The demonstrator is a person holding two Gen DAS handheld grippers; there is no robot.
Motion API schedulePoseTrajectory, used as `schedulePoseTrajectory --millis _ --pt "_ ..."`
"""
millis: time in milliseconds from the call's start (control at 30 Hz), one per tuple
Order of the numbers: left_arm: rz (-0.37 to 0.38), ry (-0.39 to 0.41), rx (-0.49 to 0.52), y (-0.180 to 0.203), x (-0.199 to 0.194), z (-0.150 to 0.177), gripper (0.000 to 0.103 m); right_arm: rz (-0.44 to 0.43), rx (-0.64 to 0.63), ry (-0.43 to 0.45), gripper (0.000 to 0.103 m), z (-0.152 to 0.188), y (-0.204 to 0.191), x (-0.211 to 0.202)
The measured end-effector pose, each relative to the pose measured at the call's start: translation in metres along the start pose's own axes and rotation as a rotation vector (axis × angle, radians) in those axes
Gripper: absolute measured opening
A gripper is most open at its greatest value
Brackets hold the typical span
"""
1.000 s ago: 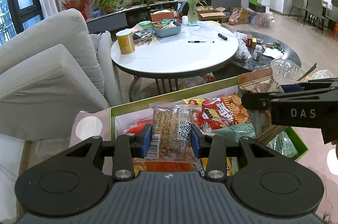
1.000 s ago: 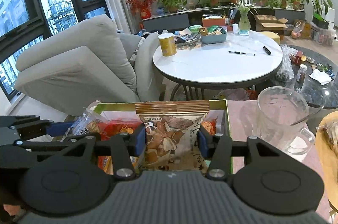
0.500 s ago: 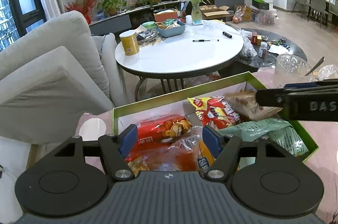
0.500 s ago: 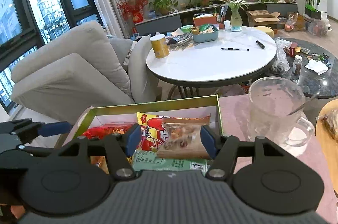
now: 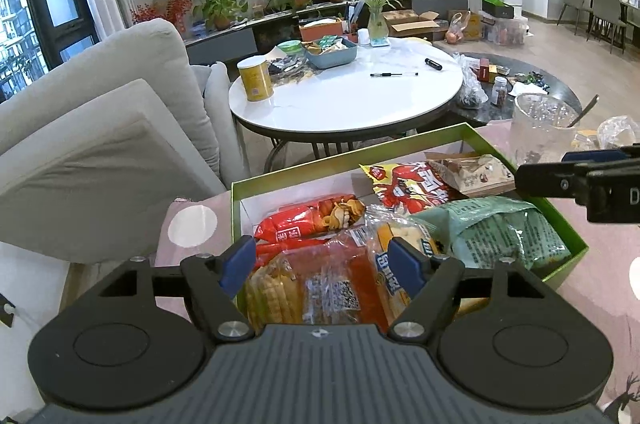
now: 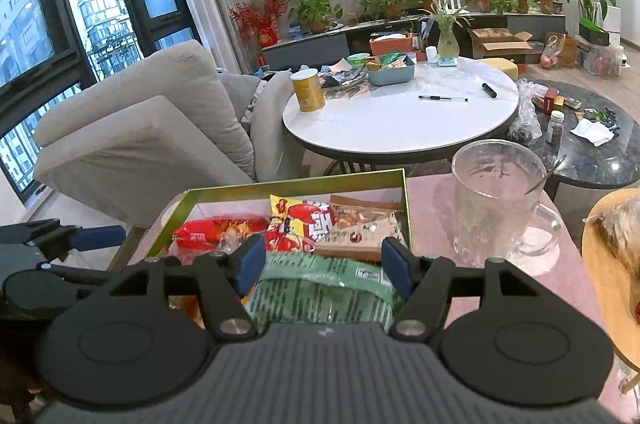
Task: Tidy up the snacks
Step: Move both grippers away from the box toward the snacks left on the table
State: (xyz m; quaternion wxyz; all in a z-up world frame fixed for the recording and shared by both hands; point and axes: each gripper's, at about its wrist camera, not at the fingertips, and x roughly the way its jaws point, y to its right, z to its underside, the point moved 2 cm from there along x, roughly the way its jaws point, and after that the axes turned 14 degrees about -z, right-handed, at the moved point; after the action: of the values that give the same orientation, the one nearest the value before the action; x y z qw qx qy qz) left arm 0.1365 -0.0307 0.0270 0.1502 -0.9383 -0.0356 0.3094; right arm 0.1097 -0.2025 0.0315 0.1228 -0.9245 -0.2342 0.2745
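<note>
A green-rimmed box (image 5: 352, 154) (image 6: 296, 184) on a pink cloth holds several snack packs: a red pack (image 5: 308, 220), a yellow-red lobster pack (image 5: 404, 184) (image 6: 300, 224), a brown nut pack (image 5: 468, 172) (image 6: 360, 228), a green pack (image 5: 500, 232) (image 6: 320, 292) and a clear orange pack (image 5: 328, 288). My left gripper (image 5: 322, 266) is open and empty above the orange pack. My right gripper (image 6: 322, 266) is open and empty above the green pack.
A glass mug (image 6: 498, 200) with a spoon stands right of the box. A wooden plate (image 6: 612, 264) lies at the far right. Behind are a grey sofa (image 6: 140, 136) and a round white table (image 6: 400, 116) with a yellow can (image 6: 308, 90).
Both grippers opened and let go of their packs, which now lie in the box. Both grippers pulled back and up from the box.
</note>
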Motion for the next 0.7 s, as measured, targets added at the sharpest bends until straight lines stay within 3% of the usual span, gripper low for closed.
schedulePoseTrajectory --millis 700 --pt "-0.010 -0.020 -0.017 -0.007 -0.022 0.027 0.075 -0.005 -0.043 -0.016 0.092 0.019 -0.011 -0.016"
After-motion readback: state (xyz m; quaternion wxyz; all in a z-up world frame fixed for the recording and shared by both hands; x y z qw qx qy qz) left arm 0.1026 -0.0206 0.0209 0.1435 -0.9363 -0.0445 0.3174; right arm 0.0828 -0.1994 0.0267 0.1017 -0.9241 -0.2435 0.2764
